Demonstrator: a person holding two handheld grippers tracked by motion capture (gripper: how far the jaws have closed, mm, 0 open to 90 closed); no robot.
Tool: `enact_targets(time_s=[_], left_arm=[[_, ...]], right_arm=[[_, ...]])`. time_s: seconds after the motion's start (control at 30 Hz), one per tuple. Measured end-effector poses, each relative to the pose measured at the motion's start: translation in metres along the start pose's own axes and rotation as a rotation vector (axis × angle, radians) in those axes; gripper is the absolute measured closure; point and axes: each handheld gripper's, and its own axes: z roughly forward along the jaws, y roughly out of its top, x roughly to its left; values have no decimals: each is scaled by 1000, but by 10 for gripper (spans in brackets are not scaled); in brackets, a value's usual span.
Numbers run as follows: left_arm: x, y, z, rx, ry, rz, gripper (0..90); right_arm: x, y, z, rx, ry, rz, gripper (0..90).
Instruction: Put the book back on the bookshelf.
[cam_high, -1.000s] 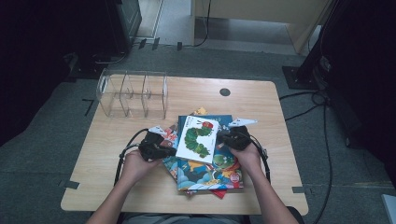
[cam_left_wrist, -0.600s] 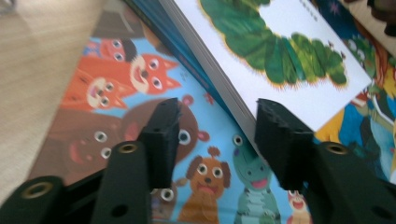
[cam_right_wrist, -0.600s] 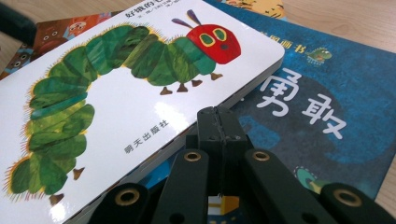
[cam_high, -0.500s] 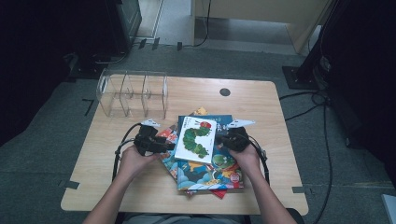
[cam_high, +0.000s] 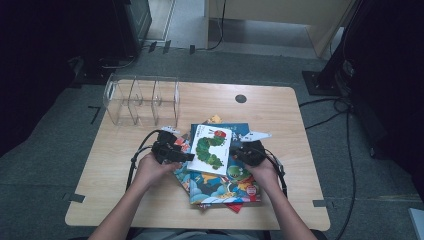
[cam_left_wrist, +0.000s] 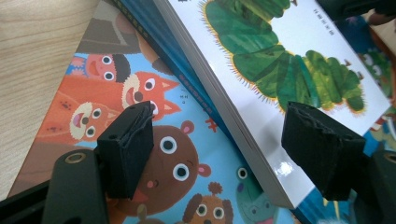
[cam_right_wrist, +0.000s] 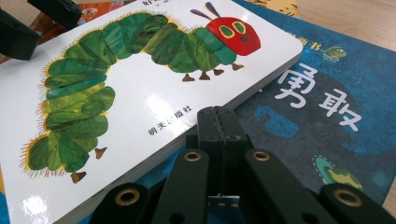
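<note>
From above, your left gripper (cam_high: 187, 156) and right gripper (cam_high: 239, 154) flank the caterpillar book (cam_high: 210, 149) atop the book stack (cam_high: 220, 185). Your left gripper view reveals jaws apart, straddling that book's edge. Your right gripper view shows jaws pressed together, empty, against its opposite edge.

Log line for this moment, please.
left gripper: open, straddling white caterpillar board book edge | right gripper: shut, empty, beside book | book atop stack

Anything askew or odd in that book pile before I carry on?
Yes. The white caterpillar book lies tilted on top, one edge raised off the blue book beneath. The pile is fanned, covers at different angles. Left gripper is open around the white book's corner; right gripper is shut beside it.
</note>
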Motion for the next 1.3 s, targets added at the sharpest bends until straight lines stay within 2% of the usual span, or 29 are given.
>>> enact_targets(time_s=[0.3,0.4,0.47,0.63,0.7,0.73,0.8,0.93,1.03,1.1,1.23,1.3], left_arm=[[-2,7,8,3,-29,-32,263],[-4,7,8,4,-22,-37,264],[-4,6,8,3,-29,-37,263],[-2,4,6,1,-31,-63,255],[-2,5,6,5,-23,-73,262],[-3,5,5,10,-1,-78,290],[-3,7,4,23,13,-97,305],[-8,12,7,47,52,-107,275],[-11,15,9,62,73,-121,260],[-9,18,8,76,71,-142,283],[3,21,1,84,27,-210,429],[1,24,-2,80,34,-197,439]], right_arm=[[0,-1,1,-8,23,34,900],[5,0,5,-11,61,30,900],[9,2,7,-4,66,14,900],[15,3,10,-3,71,14,900],[15,3,10,-3,72,17,900],[15,3,10,-3,74,17,900],[16,3,10,-3,78,17,900],[22,3,11,4,81,10,900],[22,3,11,2,78,29,900],[22,3,12,1,82,51,900],[24,3,12,-4,70,63,900],[24,2,11,-4,68,69,900]])
